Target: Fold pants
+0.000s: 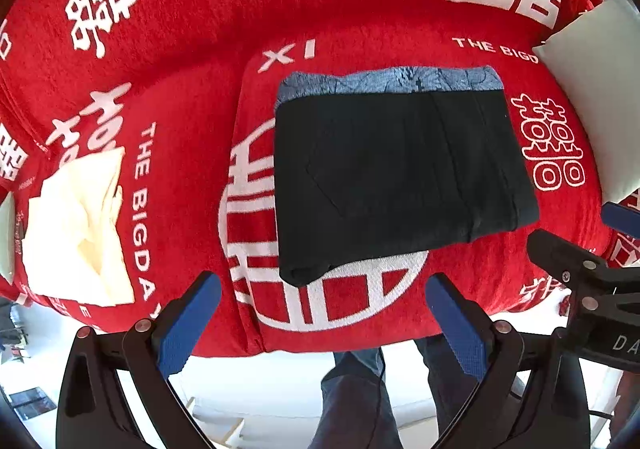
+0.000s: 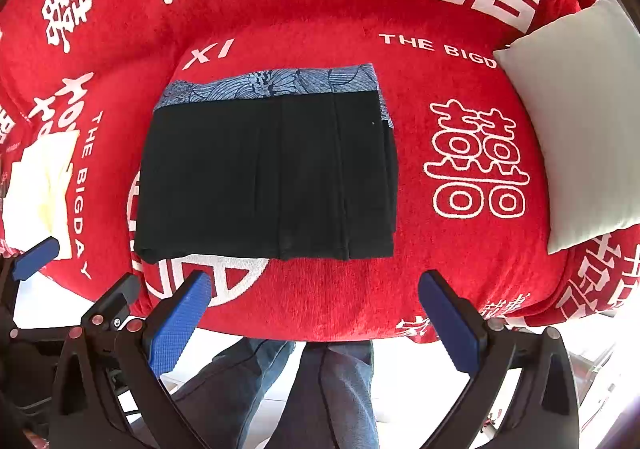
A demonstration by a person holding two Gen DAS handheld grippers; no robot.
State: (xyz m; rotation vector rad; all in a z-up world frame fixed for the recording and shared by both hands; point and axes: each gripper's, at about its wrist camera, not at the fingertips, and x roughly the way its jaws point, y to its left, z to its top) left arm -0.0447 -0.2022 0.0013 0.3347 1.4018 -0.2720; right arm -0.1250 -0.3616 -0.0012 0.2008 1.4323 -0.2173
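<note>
Black pants [image 1: 396, 177] lie folded into a neat rectangle on the red blanket [image 1: 192, 89], with a blue patterned band [image 1: 392, 80] showing along the far edge. They also show in the right wrist view [image 2: 264, 177]. My left gripper [image 1: 324, 313] is open and empty, held back from the near edge of the pants. My right gripper [image 2: 316, 313] is open and empty, also short of the pants. The right gripper's body shows at the right of the left wrist view [image 1: 592, 289]. A left gripper fingertip [image 2: 36, 255] shows at the left of the right wrist view.
A cream folded cloth [image 1: 76, 229] lies on the blanket at the left. A pale grey cushion [image 2: 576, 121] leans at the right. The person's legs in blue jeans [image 2: 320, 393] stand on a white floor in front of the blanket's near edge.
</note>
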